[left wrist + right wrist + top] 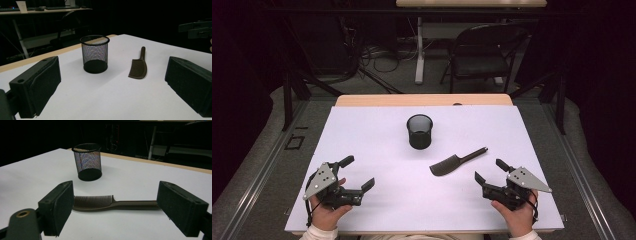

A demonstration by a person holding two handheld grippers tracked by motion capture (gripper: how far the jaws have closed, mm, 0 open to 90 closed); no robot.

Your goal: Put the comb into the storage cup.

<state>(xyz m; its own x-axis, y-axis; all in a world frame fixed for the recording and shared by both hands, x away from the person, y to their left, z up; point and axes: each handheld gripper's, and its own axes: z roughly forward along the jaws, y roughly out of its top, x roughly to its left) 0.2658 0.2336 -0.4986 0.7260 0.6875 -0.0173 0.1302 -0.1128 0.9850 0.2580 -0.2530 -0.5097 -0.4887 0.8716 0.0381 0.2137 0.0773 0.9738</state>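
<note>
A black mesh cup (419,131) stands upright on the white table top (377,150), a little beyond its middle. A dark comb (457,161) lies flat to the cup's near right, its handle pointing far right. My left gripper (358,172) rests open at the near left, aimed toward the cup (94,53) and the comb (138,67), with nothing between its jaws. My right gripper (489,170) is open at the near right, just short of the comb. In the right gripper view the comb (107,203) lies across the gap just beyond the two pads, and the cup (87,161) stands farther back.
A wooden strip (422,100) runs along the table's far edge. Beyond it stand a black folding chair (482,52) and a desk leg (419,50), with cables on the floor. The other gripper (197,28) shows at the upper right of the left gripper view.
</note>
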